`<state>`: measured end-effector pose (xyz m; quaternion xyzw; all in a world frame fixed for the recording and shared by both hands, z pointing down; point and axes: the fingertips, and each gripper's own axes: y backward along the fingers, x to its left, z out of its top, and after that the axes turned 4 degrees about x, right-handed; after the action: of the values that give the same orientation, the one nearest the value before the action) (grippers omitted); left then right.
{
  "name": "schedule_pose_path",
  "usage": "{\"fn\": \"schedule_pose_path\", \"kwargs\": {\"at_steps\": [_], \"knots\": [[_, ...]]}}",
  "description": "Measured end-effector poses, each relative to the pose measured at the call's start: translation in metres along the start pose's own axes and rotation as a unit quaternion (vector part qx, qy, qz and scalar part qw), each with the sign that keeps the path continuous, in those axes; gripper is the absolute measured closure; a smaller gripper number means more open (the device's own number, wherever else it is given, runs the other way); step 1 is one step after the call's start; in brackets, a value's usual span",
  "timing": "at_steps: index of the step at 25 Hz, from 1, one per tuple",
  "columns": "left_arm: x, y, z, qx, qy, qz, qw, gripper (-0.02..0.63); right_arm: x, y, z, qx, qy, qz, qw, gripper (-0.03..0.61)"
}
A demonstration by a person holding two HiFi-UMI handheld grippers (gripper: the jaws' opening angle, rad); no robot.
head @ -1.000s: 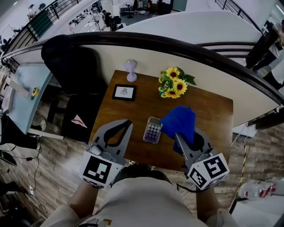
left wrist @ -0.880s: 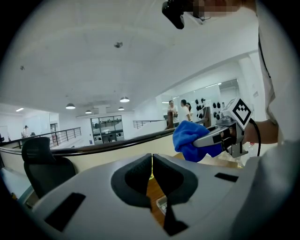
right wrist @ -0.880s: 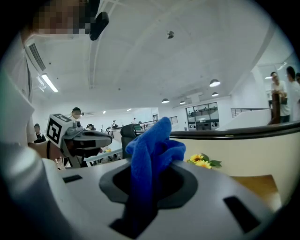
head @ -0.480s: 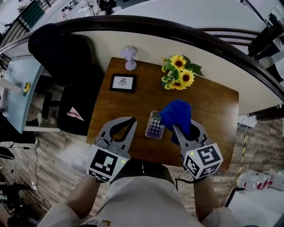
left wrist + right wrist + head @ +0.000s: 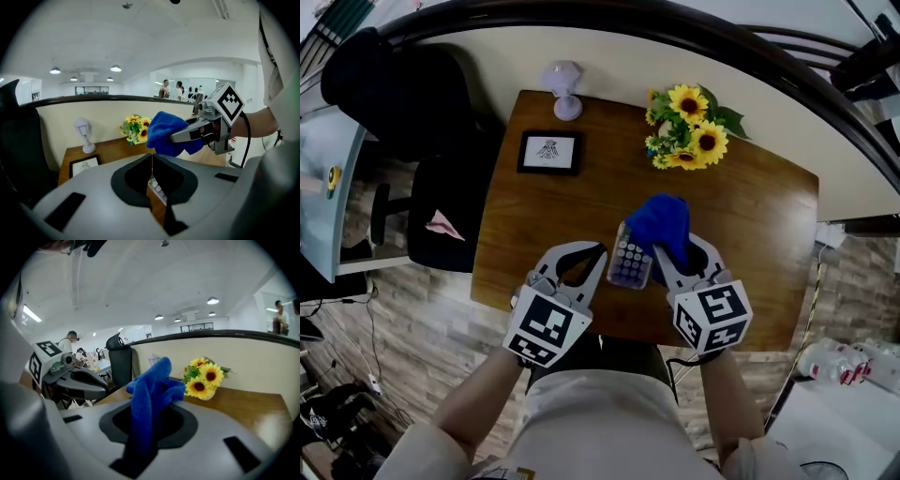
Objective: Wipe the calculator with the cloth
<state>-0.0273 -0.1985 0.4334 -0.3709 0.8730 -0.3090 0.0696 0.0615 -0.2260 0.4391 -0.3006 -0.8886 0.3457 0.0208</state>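
Observation:
A small calculator (image 5: 629, 263) with rows of keys lies on the wooden table (image 5: 755, 225), between my two grippers. My right gripper (image 5: 663, 261) is shut on a blue cloth (image 5: 660, 223), which bunches up over the calculator's far right corner. In the right gripper view the cloth (image 5: 149, 392) rises from between the jaws and hides the calculator. My left gripper (image 5: 598, 253) sits just left of the calculator with its jaws closed on nothing. Its own view shows the tips (image 5: 152, 157) meeting, some calculator keys (image 5: 158, 189) below them, and the cloth (image 5: 166, 133) ahead.
Sunflowers (image 5: 689, 131) stand at the table's back, with a framed picture (image 5: 548, 152) and a small pale lamp (image 5: 562, 89) at the back left. A black chair (image 5: 441, 216) stands off the left edge. The near table edge lies just under the grippers.
Both grippers have closed in on the calculator. The right one carried the blue cloth left, over the calculator's far corner; the left one moved right, up beside it.

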Motion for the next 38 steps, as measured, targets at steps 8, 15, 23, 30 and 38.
{"fn": "schedule_pose_path", "kwargs": {"at_steps": [8,15,23,30,38], "knots": [[0.0,-0.059,-0.067,0.057,0.027,-0.041,0.9972,0.603,-0.014,-0.054,-0.049,0.05,-0.01,0.005,0.999,0.477],[-0.004,-0.101,-0.109,0.079,0.056,-0.083,0.9918,0.603,-0.019,-0.09,-0.084,0.085,-0.012,0.011,0.996,0.477],[-0.019,-0.123,-0.125,0.077,0.089,-0.136,0.9836,0.603,-0.008,-0.117,-0.099,0.102,-0.008,0.044,0.994,0.477],[-0.018,-0.13,-0.132,0.078,0.119,-0.12,0.9826,0.601,-0.001,-0.13,-0.107,0.119,0.02,0.066,0.991,0.478],[-0.018,-0.13,-0.134,0.093,0.095,-0.078,0.9881,0.601,-0.029,-0.105,-0.125,0.16,0.053,0.031,0.985,0.482]]}}
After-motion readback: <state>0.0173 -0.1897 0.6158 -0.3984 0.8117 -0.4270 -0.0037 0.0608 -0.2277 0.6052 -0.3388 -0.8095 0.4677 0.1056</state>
